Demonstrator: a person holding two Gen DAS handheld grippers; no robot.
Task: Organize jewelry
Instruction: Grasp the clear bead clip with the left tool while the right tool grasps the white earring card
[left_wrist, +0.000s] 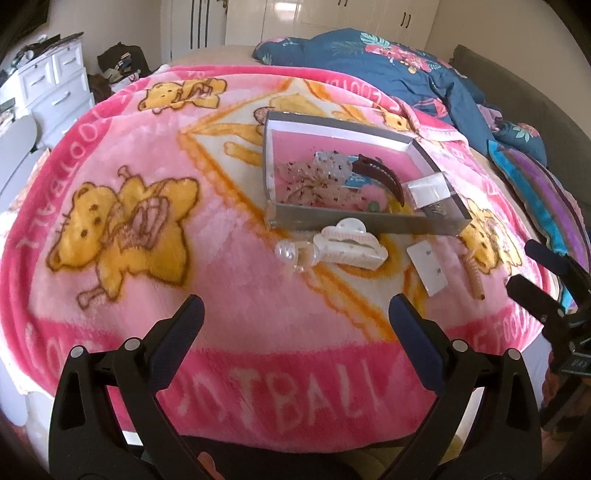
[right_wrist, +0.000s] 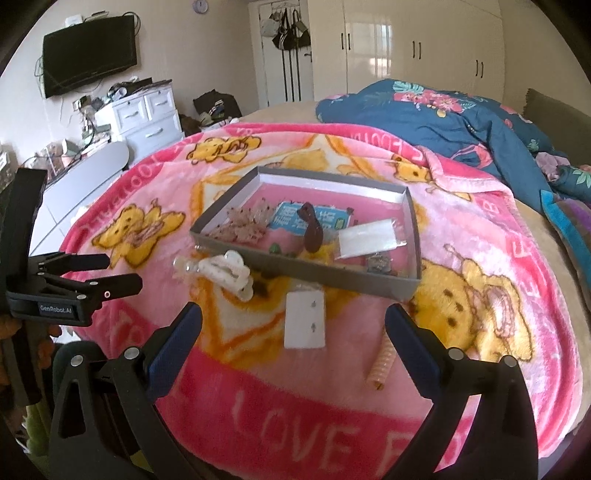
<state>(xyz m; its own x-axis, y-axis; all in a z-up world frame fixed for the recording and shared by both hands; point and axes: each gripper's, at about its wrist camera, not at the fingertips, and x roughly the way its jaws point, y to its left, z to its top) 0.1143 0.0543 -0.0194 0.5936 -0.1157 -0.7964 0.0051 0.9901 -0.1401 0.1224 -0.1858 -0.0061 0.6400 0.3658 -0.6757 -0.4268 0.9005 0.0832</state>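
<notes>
**Both grippers empty, loose pieces still outside the tray**

Landmark = grey tray (right_wrist: 397, 286) on the pink bear blanket (right_wrist: 303, 424).

Nearest: right gripper (right_wrist: 293, 332) and left gripper (left_wrist: 295, 325), both hovering over the blanket short of the tray, jaws wide apart, nothing between them.

Just ahead of the right gripper, short of the tray's near wall: white earring card (right_wrist: 306, 320), flat, two studs visible. Right of it, near the right gripper's right finger, a peach spiral hair tie (right_wrist: 380, 363).

Left of the card, just beside the tray's near-left corner: white claw clip (right_wrist: 231, 273) with a clear clip (left_wrist: 291, 254) against it. Can't tell if they're interlocked.

Inside the tray: brown clip (right_wrist: 314, 230), speckled clear claw clips (right_wrist: 243, 225), blue printed card (right_wrist: 317, 218), a clear plastic packet (right_wrist: 369, 238), some small dark bits near the front wall, too small to identify.

Behind the tray: rumpled blue floral duvet (right_wrist: 461, 118).

Risks, as I judge it:
- Card lies flat on plush pile; fingers likely dig into fleece or slide over the card edge instead of getting under it
- Snagged pile could drag the blanket and shift the tray
- Grabbing the white clip may haul the clear one along, dropping it mid-carry
- Hair tie is springy, could pop out of a pinch
- Tray wall is low but a low carry could clip it
</notes>
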